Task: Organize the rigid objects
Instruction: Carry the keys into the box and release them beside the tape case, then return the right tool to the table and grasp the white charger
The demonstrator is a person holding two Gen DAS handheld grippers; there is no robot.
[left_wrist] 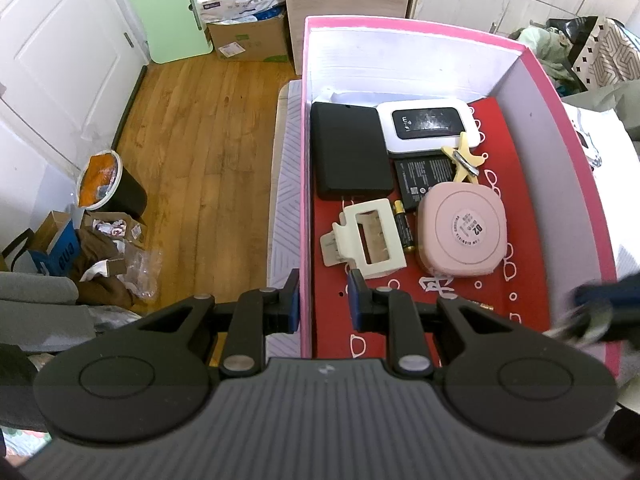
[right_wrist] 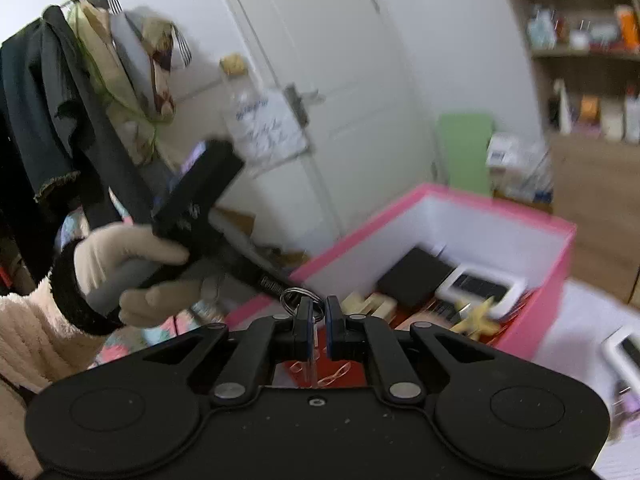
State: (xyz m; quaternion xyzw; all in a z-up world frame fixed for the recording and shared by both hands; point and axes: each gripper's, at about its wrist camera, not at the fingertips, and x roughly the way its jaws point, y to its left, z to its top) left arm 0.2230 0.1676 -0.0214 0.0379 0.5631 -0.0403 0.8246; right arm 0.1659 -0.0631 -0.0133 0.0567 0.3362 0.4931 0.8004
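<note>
The left gripper (left_wrist: pixel 323 300) straddles the near left wall of the pink box (left_wrist: pixel 305 160), its jaws narrowed onto that wall, one pad outside and one inside; it appears to be steadying the box. Inside on the red liner, from left to right: a black case (left_wrist: pixel 350 150) at the far left with its long axis running near to far, a cream hair claw (left_wrist: pixel 370 240) nearer with its teeth pointing left, a battery (left_wrist: pixel 403 228) lying near to far just beside the claw, a white Wi-Fi router (left_wrist: pixel 428 122) lying across the far end, a yellow clip (left_wrist: pixel 466 158) tilted over a dark flat battery pack, and a round-cornered pink case (left_wrist: pixel 464 234).

The right gripper (right_wrist: pixel 319 320) is pinched closed on a metal key ring (right_wrist: pixel 298 300), held above the near end of the box; the ring stands on edge and sticks up past the fingertips.

The risk: the ring is thin and smooth, so it may twist or slip from the pads. If released from a height it could bounce on the crowded items or catch the left gripper close by.
</note>
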